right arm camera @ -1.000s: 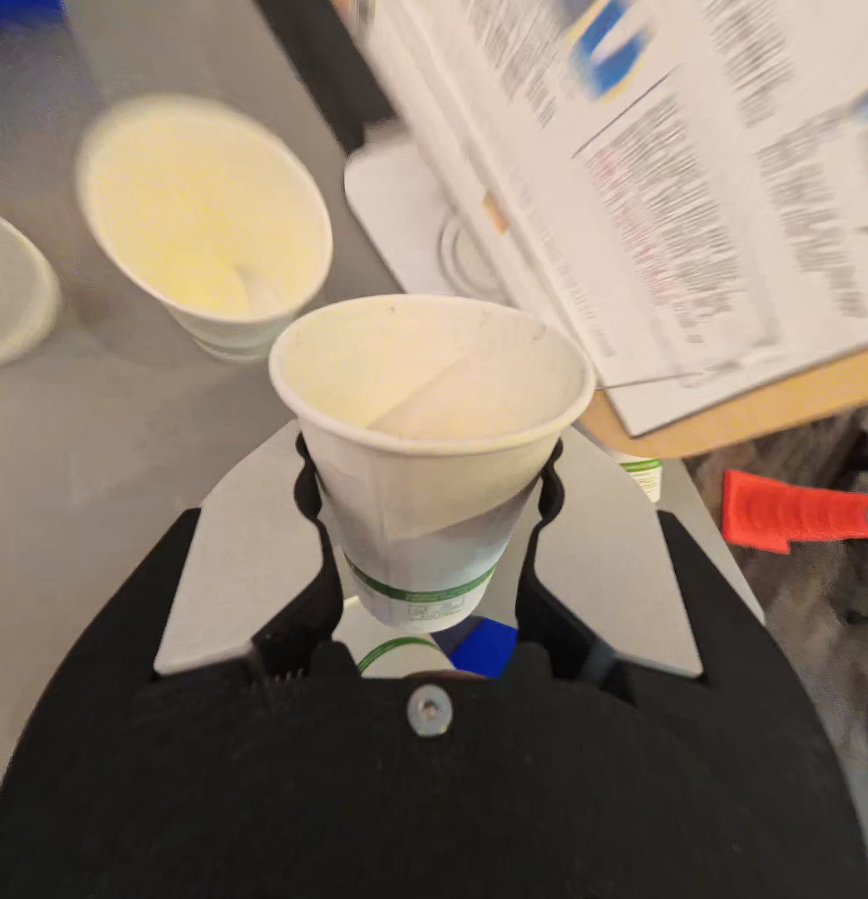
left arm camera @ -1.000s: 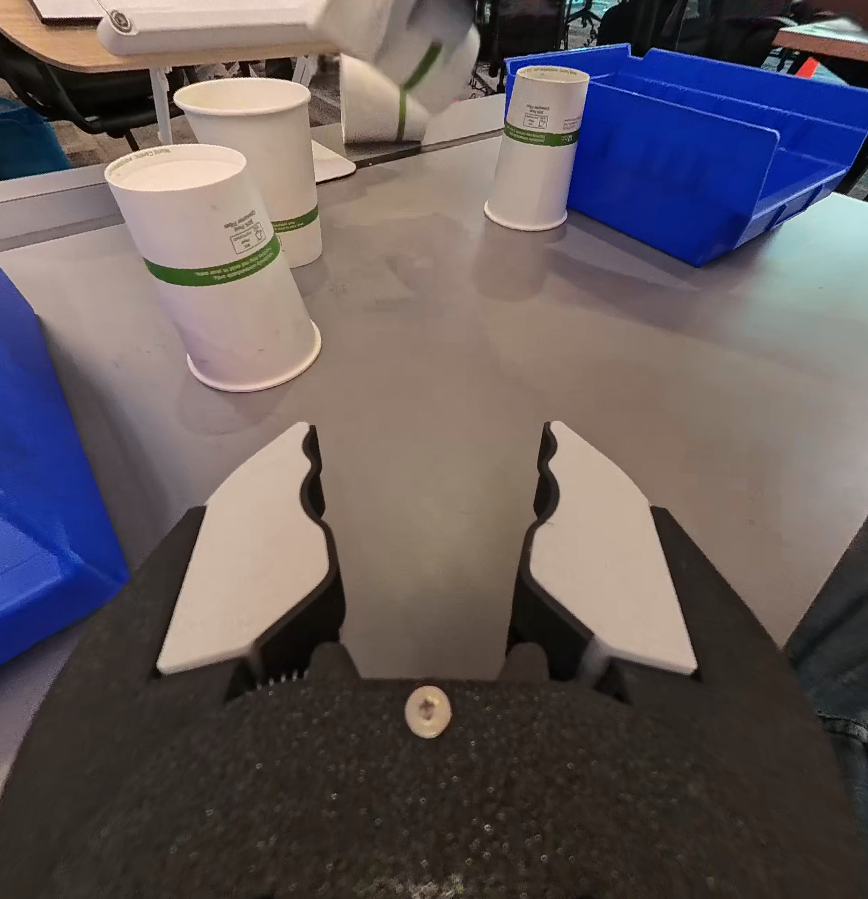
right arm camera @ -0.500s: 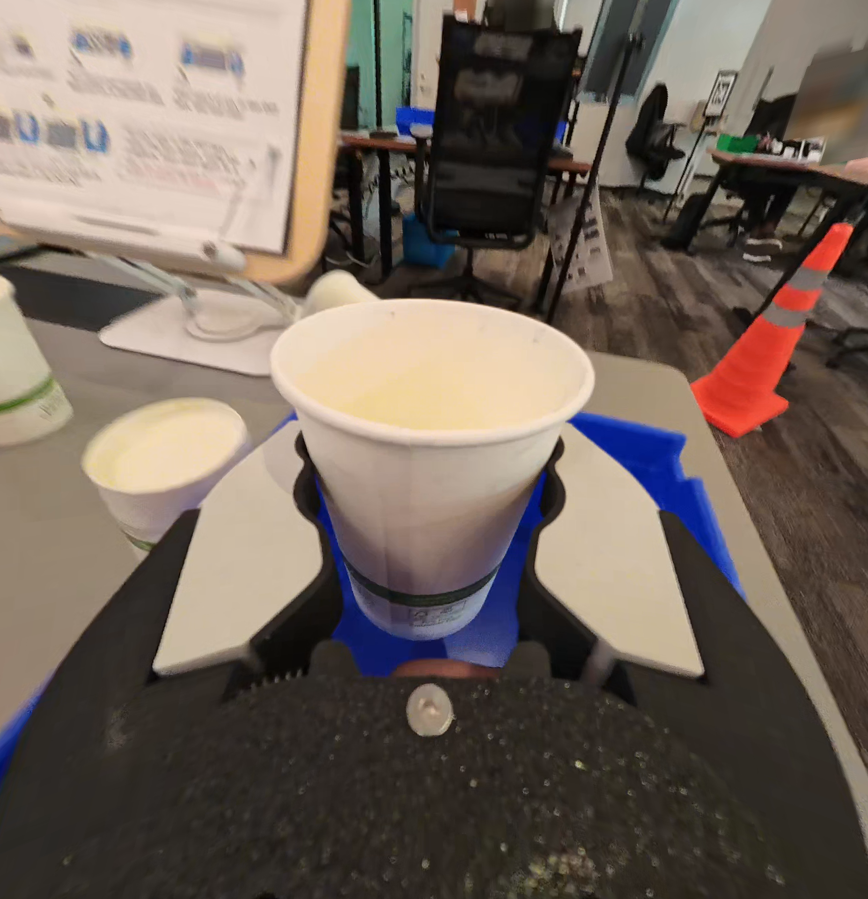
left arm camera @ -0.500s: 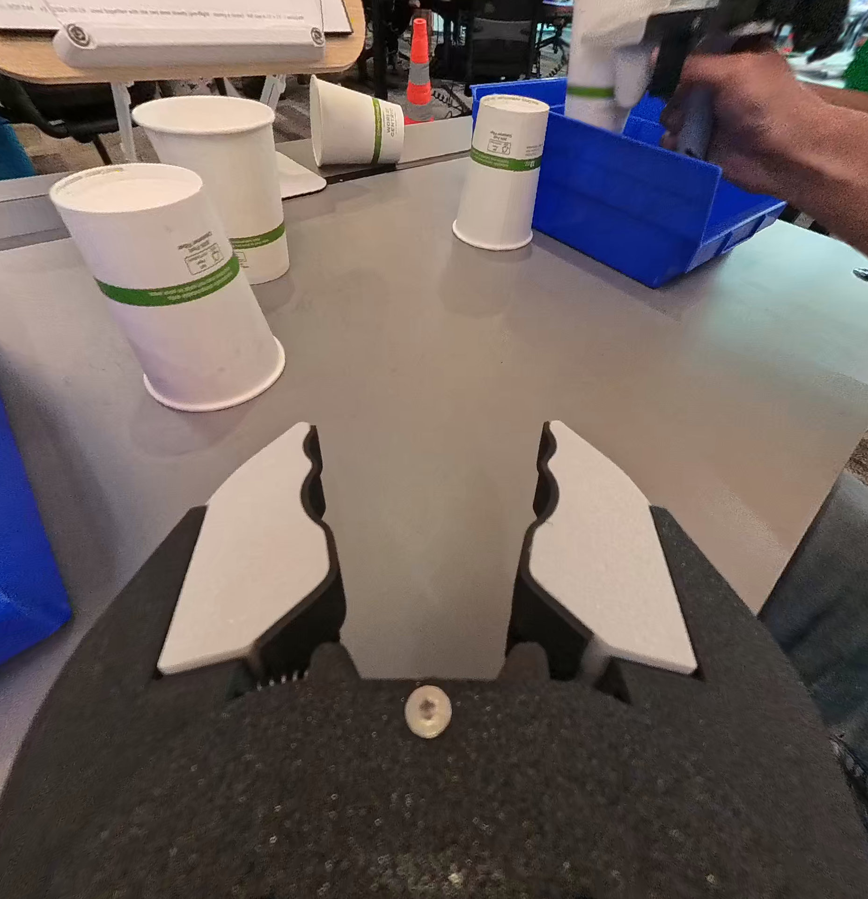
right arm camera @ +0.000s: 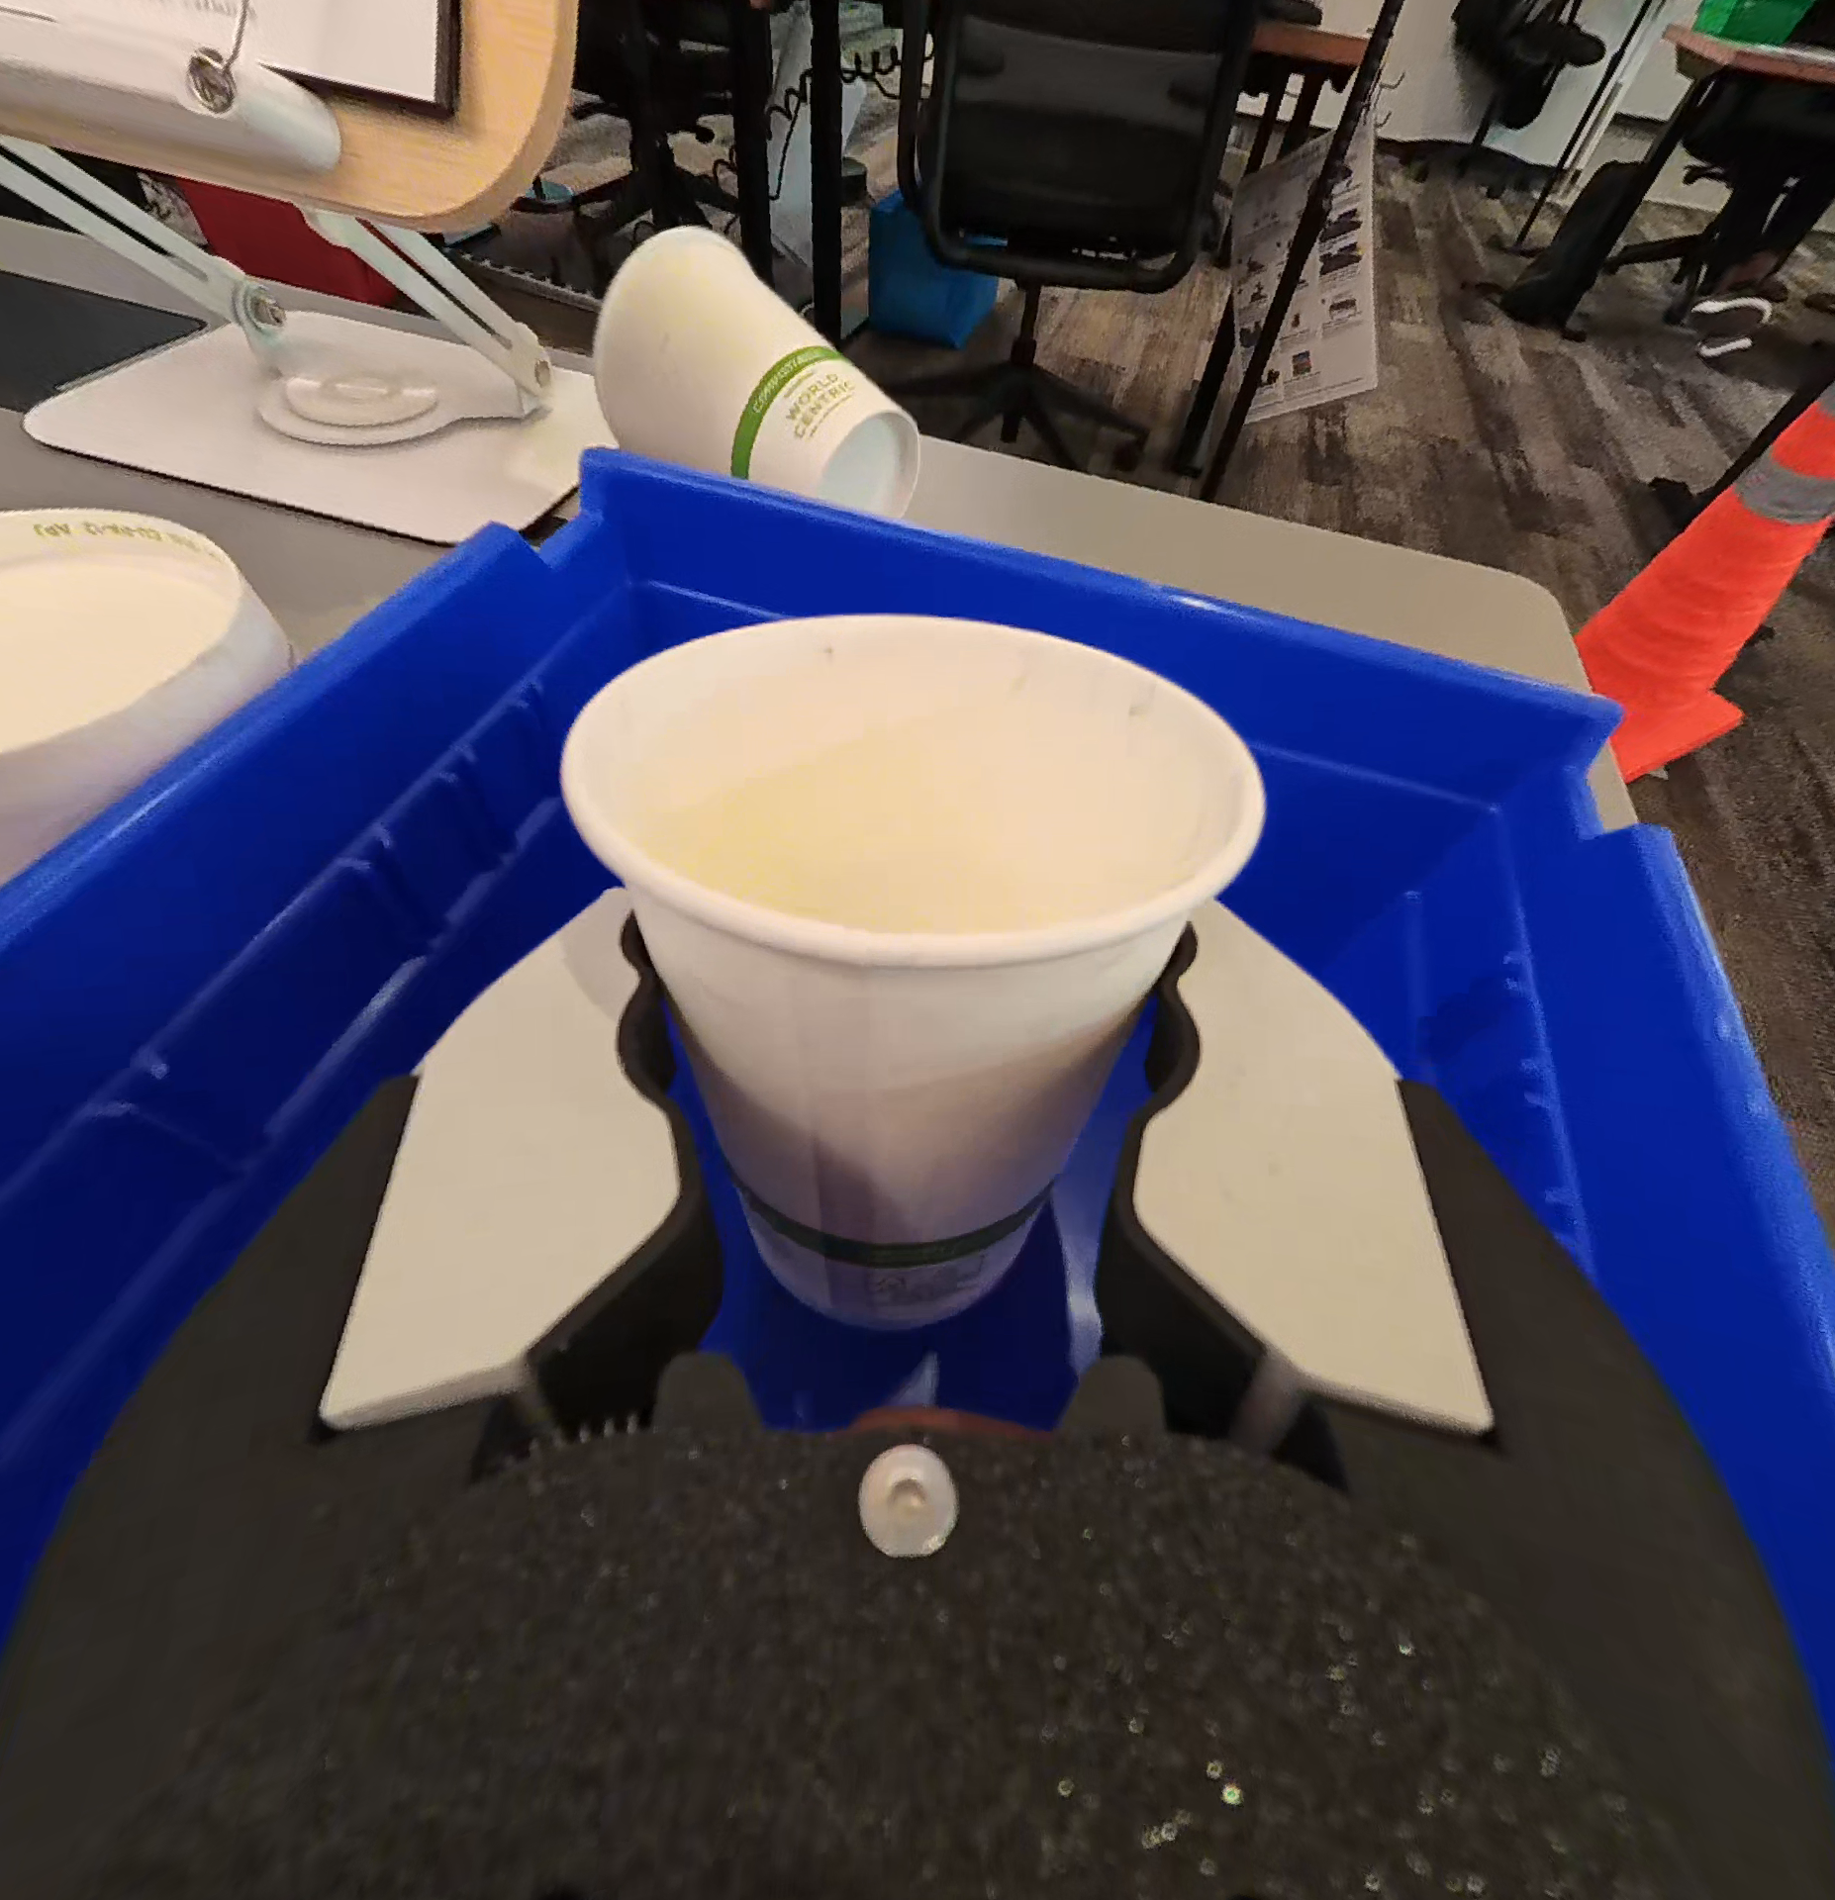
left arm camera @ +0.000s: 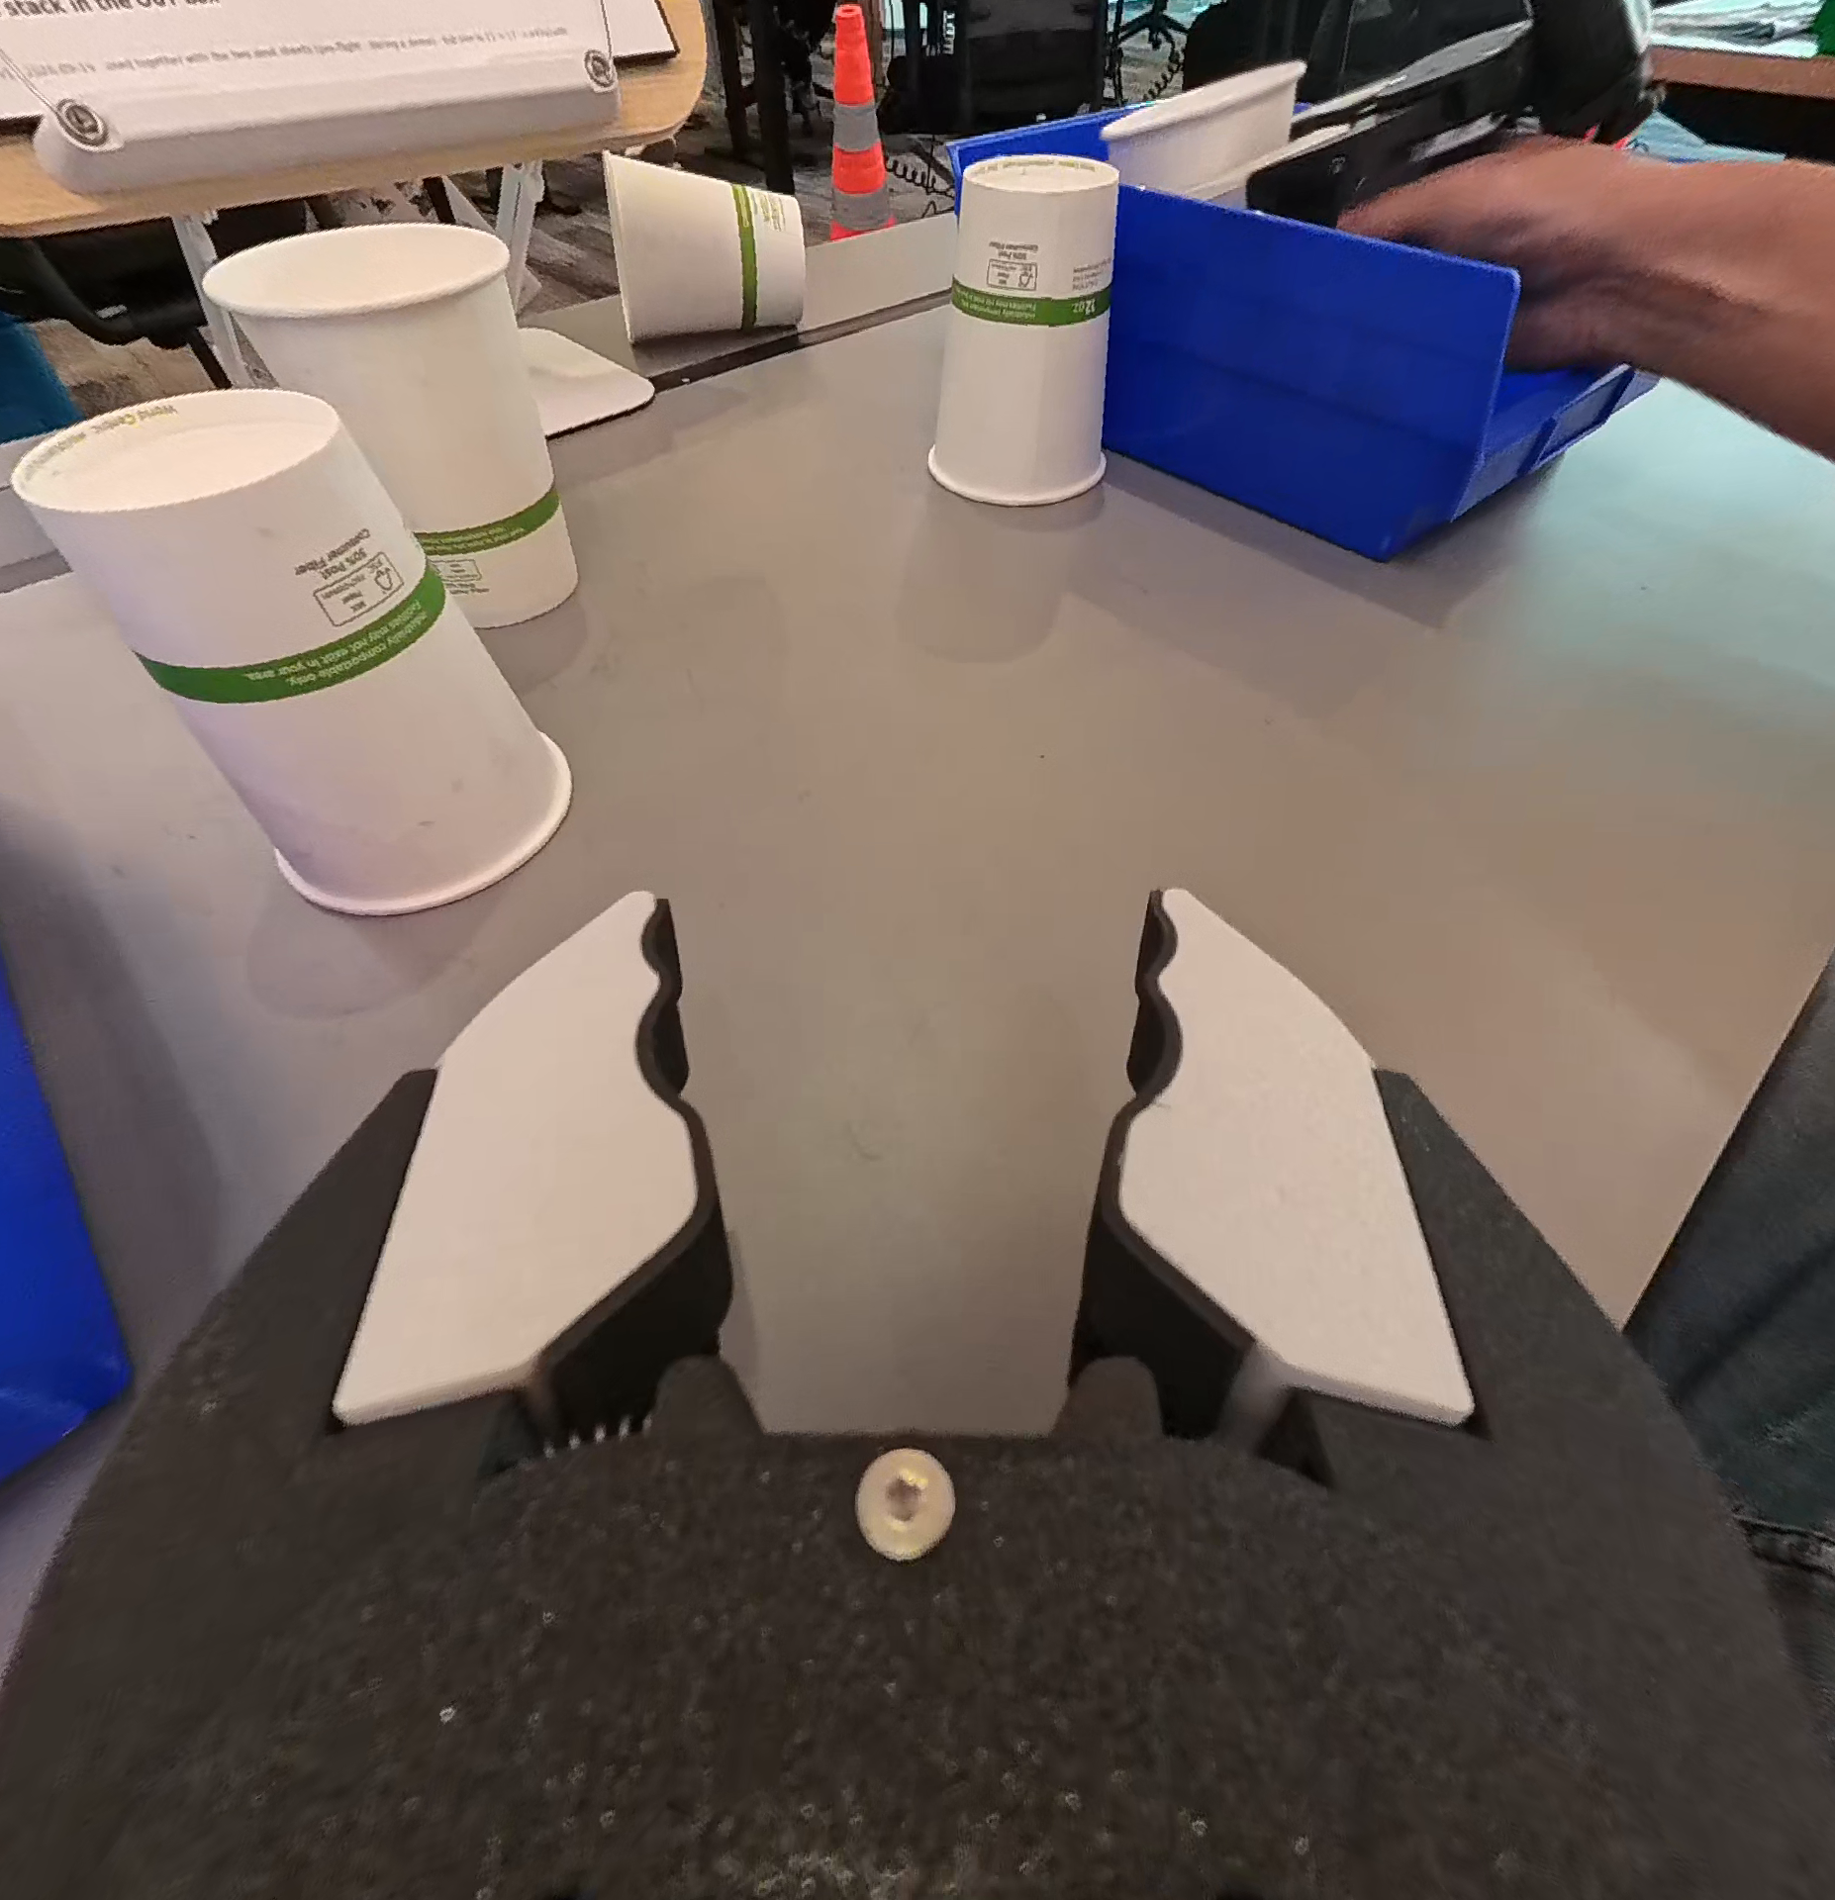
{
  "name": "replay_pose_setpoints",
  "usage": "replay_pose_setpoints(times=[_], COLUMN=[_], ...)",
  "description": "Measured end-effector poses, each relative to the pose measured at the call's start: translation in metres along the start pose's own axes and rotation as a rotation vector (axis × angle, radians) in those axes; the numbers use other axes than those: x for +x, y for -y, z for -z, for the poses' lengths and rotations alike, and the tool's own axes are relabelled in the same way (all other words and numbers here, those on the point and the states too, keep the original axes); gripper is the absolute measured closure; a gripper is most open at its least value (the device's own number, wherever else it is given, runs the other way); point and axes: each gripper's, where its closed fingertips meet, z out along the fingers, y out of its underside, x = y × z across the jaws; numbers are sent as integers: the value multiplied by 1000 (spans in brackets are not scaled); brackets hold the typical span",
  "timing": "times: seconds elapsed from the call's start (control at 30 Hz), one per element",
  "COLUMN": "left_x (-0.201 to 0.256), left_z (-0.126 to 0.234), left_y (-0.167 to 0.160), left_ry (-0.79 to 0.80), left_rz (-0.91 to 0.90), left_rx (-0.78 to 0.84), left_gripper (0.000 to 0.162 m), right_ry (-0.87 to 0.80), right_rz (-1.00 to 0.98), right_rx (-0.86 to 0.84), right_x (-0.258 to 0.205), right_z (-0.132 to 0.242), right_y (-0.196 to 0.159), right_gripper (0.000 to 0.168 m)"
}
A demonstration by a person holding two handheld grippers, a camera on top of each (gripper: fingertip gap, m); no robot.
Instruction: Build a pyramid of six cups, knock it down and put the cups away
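right claw point(right arm camera: 908, 987) around upright cup point(right arm camera: 908, 925), inside blue bin point(right arm camera: 1458, 823)

An office or lab workspace: desks point(right arm camera: 1715, 41), a swivel chair point(right arm camera: 1078, 134), wood-look flooring point(right arm camera: 1510, 411), a traffic cone point(right arm camera: 1715, 607) and a document stand point(right arm camera: 307, 391).

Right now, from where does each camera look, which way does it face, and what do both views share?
Left wrist view: sits behind the open, empty left claw, low over the grey table, facing cups and the blue bin; a forearm and a jeans leg show.
Right wrist view: sits behind the right claw, angled down into the blue bin, shut on an upright paper cup.
Shared: that bin, the held cup, the cup on its side, the orange cone.
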Motion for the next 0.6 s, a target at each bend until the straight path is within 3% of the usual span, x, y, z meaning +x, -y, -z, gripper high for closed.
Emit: replay_pose_setpoints(times=[0.2,0.4,0.53,0.6], left_x=[-1,1,3,3], left_z=[3,4,4,4], left_y=[0,0,-1,-1], left_ry=[-6,-13,-20,-24], left_rz=[22,30,26,27], left_rx=[5,7,4,2], left_gripper=[78,77,77,77], right_ry=[-6,-21,-35,56], right_rz=[-67,-59,77,222], right_rx=[-191,-316,-330,-266], right_x=[5,1,-14,-38], right_z=[11,40,91,111], right_y=[-25,-26,3,34], right_gripper=[70,69,73,78])
